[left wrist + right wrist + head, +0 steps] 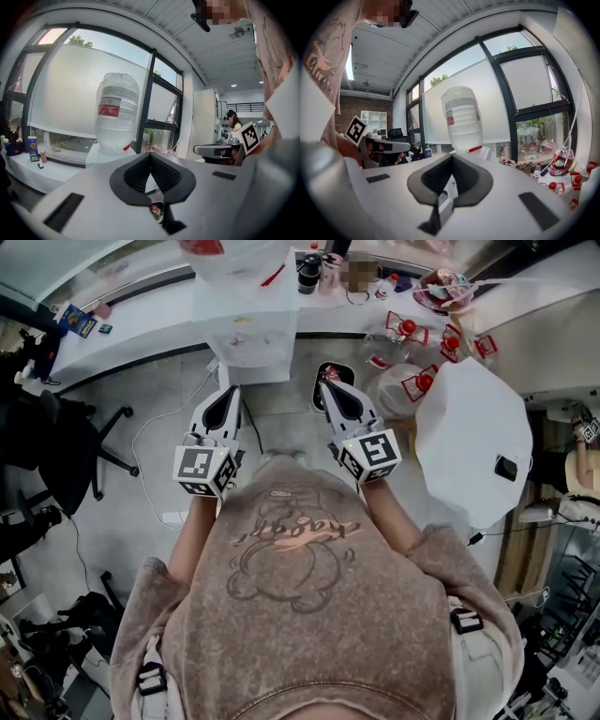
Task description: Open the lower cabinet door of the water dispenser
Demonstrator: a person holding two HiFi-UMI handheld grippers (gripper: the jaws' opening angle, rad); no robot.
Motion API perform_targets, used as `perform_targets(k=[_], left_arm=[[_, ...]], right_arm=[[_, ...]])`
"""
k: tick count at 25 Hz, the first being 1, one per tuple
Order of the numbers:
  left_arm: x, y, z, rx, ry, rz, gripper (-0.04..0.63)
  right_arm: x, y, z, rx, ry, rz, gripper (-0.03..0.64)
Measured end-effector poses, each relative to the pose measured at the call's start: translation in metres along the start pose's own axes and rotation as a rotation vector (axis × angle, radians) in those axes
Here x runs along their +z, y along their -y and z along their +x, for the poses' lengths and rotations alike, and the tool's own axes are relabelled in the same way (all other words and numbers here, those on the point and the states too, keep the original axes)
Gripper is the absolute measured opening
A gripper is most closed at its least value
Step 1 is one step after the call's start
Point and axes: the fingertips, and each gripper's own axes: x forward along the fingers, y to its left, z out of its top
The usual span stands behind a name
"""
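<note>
White plastic water dispenser (246, 329) straight ahead against the curved window counter (141, 329), with a clear bottle (234, 254) upended on top. Seen from steeply above in the head view, so only the top and a foreshortened strip of the front. No telling the lower cabinet door apart there, nor whether shut or swung out.

Left gripper (232, 392) held out in front of the body, jaws closed tip to tip, nothing pinched between. Right gripper (325, 387) alongside, likewise closed and empty. Both aimed at the dispenser but short of it, touching nothing. In each gripper view, only the bottle and the dispenser's upper part above the jaws, with the lower front hidden behind the gripper's own body.

As to progress: no grip on any door or handle. Would fit a stance ahead of a reach for the door as well as a step back from it. Door's state unsettled by these views.
</note>
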Motion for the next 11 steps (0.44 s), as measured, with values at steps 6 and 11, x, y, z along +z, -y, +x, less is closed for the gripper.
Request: perform_targets(k=[6, 11], left_arm=[[-0.0043, 0.0046, 0.0003, 0.009, -0.007, -0.005, 0.012], [-0.0072, 0.0098, 0.0019, 0.012, -0.01, -0.009, 0.012]], right_arm=[[-0.0045, 0.0007, -0.006, 0.001, -0.003, 0.009, 0.005], [-0.007, 0.0047, -0.0099, -0.001, -0.007, 0.007, 0.005]])
